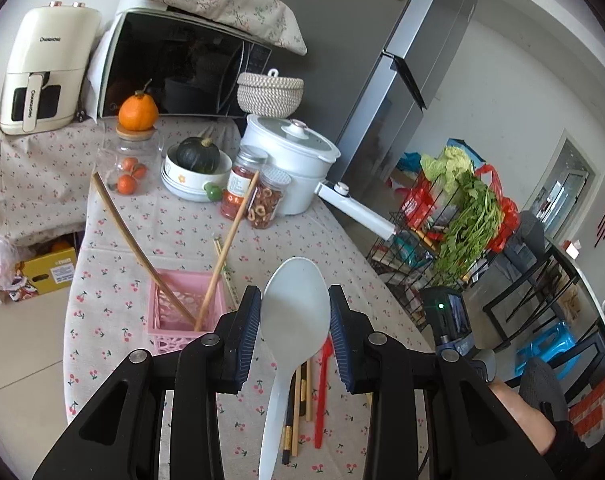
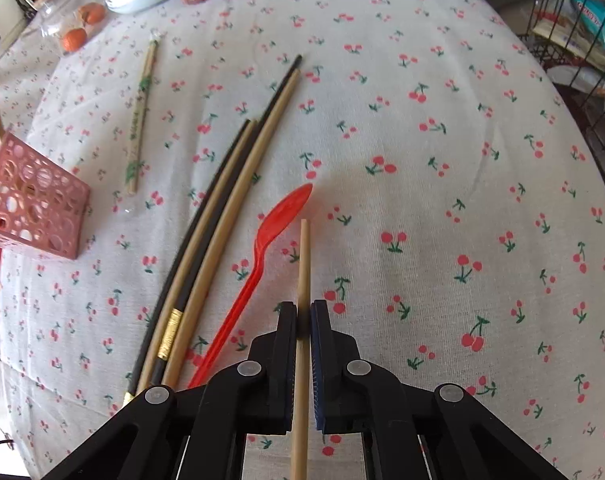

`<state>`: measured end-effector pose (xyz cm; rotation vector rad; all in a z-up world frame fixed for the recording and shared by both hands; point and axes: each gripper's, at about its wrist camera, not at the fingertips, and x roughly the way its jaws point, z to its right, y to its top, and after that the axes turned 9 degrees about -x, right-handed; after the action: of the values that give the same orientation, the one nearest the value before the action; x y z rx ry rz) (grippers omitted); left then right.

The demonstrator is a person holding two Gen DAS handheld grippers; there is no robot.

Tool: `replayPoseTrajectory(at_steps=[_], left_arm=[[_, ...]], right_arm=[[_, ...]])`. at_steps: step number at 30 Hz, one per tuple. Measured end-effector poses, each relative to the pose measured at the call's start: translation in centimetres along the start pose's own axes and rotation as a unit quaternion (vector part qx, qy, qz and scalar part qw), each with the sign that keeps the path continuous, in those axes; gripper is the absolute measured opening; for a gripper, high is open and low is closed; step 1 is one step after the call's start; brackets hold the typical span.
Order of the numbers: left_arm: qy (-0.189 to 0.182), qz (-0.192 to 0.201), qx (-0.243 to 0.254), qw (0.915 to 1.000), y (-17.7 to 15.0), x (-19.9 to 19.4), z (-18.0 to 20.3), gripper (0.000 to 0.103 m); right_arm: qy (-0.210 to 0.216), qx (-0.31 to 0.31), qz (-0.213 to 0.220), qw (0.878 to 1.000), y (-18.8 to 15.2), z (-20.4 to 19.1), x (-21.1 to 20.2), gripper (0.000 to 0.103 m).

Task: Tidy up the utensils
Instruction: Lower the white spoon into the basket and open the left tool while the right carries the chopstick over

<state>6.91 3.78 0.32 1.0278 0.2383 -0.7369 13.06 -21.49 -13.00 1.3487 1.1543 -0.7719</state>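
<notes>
Ahead and left of your left claw (image 1: 294, 326), whose jaws flank the white spoon (image 1: 295, 304) lengthwise, perhaps gripping it, stands the pink basket (image 1: 188, 310), while your right claw (image 2: 303, 316) clenches a wooden chopstick (image 2: 303, 272) pointing forward over the worktop (image 2: 442, 160).

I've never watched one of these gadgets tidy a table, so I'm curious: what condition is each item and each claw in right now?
left gripper: shut on the white spoon.
right gripper: shut on a wooden chopstick.
pink basket: upright, two chopsticks leaning inside.
red spoon: lying flat on the tablecloth.
loose chopsticks: lying flat beside the red spoon.
white pot: lid on.
</notes>
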Motion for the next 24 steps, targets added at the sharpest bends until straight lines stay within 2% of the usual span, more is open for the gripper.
replayPoseTrajectory(at_steps=[5,9,11,19,24], left_arm=[[-0.006,0.068,-0.011,0.9976,1.5,-1.2,-0.8,0.036],[0.001,0.156,0.017,0.9876,2.8,-1.6,-0.7,0.036],[0.016,0.183,0.027,0.9825,3.3,-1.0,-0.7,0.036],[0.07,0.199,0.03,0.977,4.4,4.2,-2.1,0.036],[0.091,0.204,0.046,0.9736,4.1,6.3,-2.7,0.036]], right_arm=[[0.015,-0.009,0.074,0.997,0.2,-0.4,-4.1,0.004],[0.026,-0.019,0.157,0.987,0.4,-1.3,-8.2,0.004],[0.027,-0.024,0.194,0.98,0.6,-1.9,-9.8,0.004],[0.032,-0.049,0.289,0.956,2.1,-3.5,-13.0,0.004],[0.048,-0.047,0.317,0.946,3.2,-3.5,-13.9,0.004]])
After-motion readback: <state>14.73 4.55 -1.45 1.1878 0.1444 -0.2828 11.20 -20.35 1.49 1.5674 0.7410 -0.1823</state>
